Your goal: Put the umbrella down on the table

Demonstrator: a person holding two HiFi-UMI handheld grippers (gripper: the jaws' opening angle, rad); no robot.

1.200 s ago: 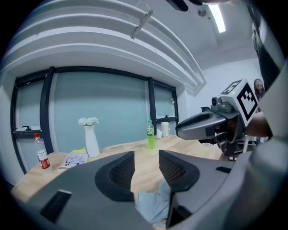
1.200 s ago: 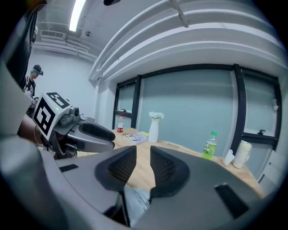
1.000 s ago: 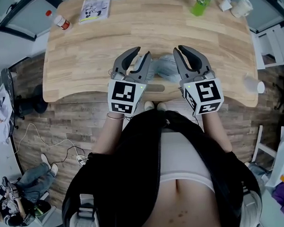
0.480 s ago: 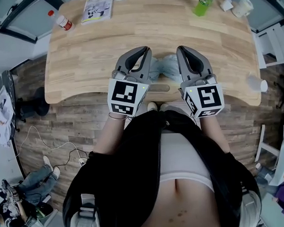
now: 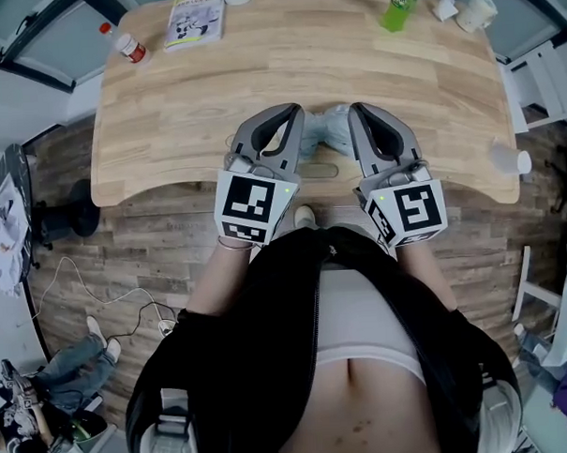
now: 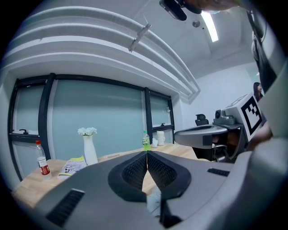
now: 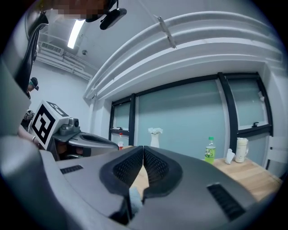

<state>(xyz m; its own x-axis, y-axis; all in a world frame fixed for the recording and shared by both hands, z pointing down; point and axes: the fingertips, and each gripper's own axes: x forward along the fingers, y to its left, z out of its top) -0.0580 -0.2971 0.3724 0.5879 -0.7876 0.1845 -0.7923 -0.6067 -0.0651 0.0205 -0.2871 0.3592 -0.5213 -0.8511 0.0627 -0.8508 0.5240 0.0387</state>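
The umbrella (image 5: 327, 131) is a pale blue-grey bundle of fabric at the near edge of the wooden table (image 5: 166, 104), lying between my two grippers. In the head view, my left gripper (image 5: 294, 111) sits against the umbrella's left side. Its jaws have just been closing and its tips now meet. My right gripper (image 5: 354, 111) sits against the right side, also with its tips together. A scrap of the umbrella (image 6: 155, 203) shows pinched low between the left pads. Another fold of the umbrella (image 7: 134, 196) shows the same way in the right gripper view.
A green bottle (image 5: 400, 4) and a white cup (image 5: 476, 11) stand at the far right. A booklet (image 5: 195, 16) and a red-capped bottle (image 5: 123, 42) are at the far left. A white vase (image 6: 88, 146) stands at the back. A paper cup (image 5: 513, 159) sits at the right edge.
Both grippers' jaws went from open to shut beside the umbrella. Both hands have drawn slightly back toward the table's near edge, and the fabric has bunched between them.
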